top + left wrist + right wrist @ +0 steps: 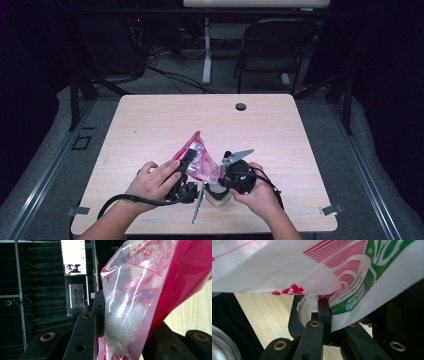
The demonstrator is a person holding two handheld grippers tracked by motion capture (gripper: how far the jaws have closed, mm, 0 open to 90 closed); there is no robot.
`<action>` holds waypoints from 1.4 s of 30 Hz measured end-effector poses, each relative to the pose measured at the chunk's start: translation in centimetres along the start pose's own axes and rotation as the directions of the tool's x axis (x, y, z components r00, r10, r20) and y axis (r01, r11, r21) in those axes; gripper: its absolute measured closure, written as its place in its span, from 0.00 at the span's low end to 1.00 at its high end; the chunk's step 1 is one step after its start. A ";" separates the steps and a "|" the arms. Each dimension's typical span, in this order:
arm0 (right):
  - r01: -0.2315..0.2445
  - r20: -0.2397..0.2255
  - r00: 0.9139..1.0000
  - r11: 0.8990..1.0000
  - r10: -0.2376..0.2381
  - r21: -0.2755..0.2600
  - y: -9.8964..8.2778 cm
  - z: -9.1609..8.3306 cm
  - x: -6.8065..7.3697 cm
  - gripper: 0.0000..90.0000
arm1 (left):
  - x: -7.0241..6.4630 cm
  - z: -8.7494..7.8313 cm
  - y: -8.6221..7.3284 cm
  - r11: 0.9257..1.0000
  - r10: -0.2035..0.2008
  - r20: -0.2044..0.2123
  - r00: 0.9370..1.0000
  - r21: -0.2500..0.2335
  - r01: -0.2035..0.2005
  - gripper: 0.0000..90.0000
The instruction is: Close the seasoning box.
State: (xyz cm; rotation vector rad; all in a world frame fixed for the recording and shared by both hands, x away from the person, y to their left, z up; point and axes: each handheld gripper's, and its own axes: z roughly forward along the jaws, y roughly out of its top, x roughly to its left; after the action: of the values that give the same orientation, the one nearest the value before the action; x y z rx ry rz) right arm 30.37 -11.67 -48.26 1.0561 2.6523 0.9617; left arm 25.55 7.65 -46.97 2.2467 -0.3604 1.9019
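Observation:
A plastic bag [202, 161], pink on one side and clear on the other, hangs tilted over the front of the table, held from both sides. My left gripper [186, 160] is shut on its left part; in the left gripper view the jaws squeeze the bag [130, 302] where white granules [120, 322] lie inside it. My right gripper [223, 166] is shut on the bag's right lower edge. In the right gripper view the bag [317, 267] shows red and green print, and the gripper [329, 315] pinches its rim. A small pale container [218, 196] stands just under the bag.
The wooden table [150, 125] has a round cable hole [241, 106] near its far edge. A thin grey metal piece [197, 206] stands near the front edge between my hands. A folding chair [272, 50] and a desk leg stand on the floor beyond.

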 end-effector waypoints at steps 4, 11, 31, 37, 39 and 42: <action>0.001 0.000 1.000 1.000 -0.001 -0.001 0.0 0.0 0.0 1.00 | 0.0 0.0 0.0 1.000 0.001 -0.002 1.000 0.002 -0.001 0.83; 0.000 -0.002 1.000 1.000 0.000 -0.001 0.0 0.0 0.0 1.00 | 0.1 -0.1 0.0 1.000 0.002 0.001 1.000 0.003 -0.002 0.83; 0.005 -0.007 1.000 1.000 -0.005 0.002 0.0 -0.1 -0.1 1.00 | 0.3 -0.1 0.1 1.000 0.013 0.002 1.000 0.000 -0.013 0.84; 0.003 -0.004 1.000 1.000 -0.003 0.003 0.0 -0.2 -0.1 1.00 | 0.3 -0.1 0.2 1.000 0.011 0.002 1.000 -0.006 -0.011 0.84; 0.002 -0.003 1.000 1.000 -0.002 0.003 -0.1 -0.2 -0.2 1.00 | 0.4 -0.1 0.2 1.000 0.012 0.005 1.000 -0.005 -0.012 0.84; 0.000 -0.006 1.000 1.000 0.000 0.004 -0.1 -0.2 -0.2 1.00 | 0.4 -0.1 0.3 1.000 0.017 0.000 1.000 -0.008 -0.017 0.84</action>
State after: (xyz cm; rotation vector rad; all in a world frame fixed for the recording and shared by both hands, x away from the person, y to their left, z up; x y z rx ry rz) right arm 30.40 -11.95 -48.16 1.0551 2.6597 0.9617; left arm 25.43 7.39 -46.53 2.2460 -0.3868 1.9053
